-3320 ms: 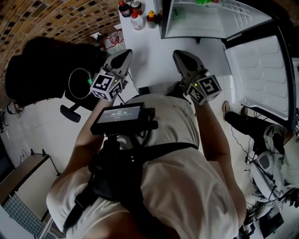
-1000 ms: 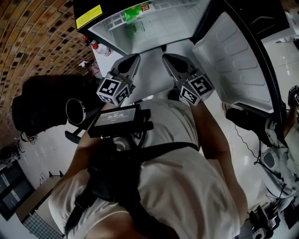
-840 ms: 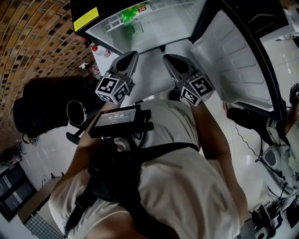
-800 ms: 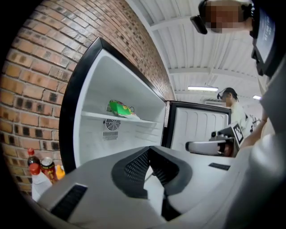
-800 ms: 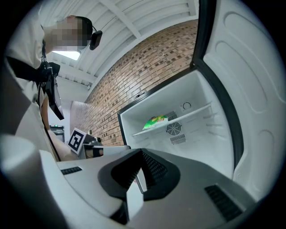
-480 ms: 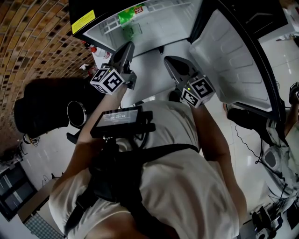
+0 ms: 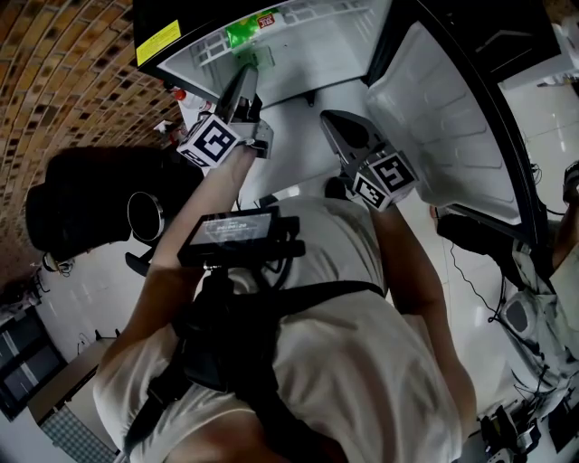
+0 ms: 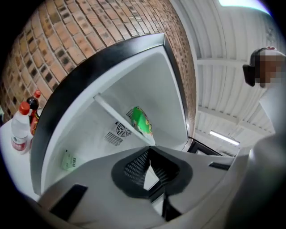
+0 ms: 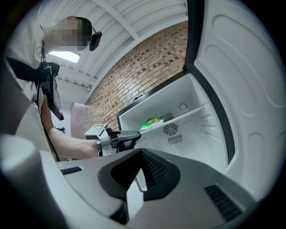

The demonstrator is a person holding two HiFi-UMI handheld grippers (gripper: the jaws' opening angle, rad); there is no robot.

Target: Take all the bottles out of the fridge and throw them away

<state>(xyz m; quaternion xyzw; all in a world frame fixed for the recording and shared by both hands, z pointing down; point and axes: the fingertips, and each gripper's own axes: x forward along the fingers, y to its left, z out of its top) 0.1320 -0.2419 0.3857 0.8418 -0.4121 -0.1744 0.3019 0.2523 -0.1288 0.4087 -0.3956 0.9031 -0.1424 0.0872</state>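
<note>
One bright green bottle (image 7: 251,27) with yellow label patches lies on its side on the white shelf (image 8: 117,120), left in the open fridge (image 7: 330,45), beyond the left tongs (image 7: 247,76); both these and the right tongs (image 7: 332,117) are pressed together, empty.

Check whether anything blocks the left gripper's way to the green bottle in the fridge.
Nothing visible does. The fridge door stands open, and the green bottle lies on the shelf just beyond the left gripper, with only open space between them. The gripper's jaws are shut and would probably need opening first.
</note>
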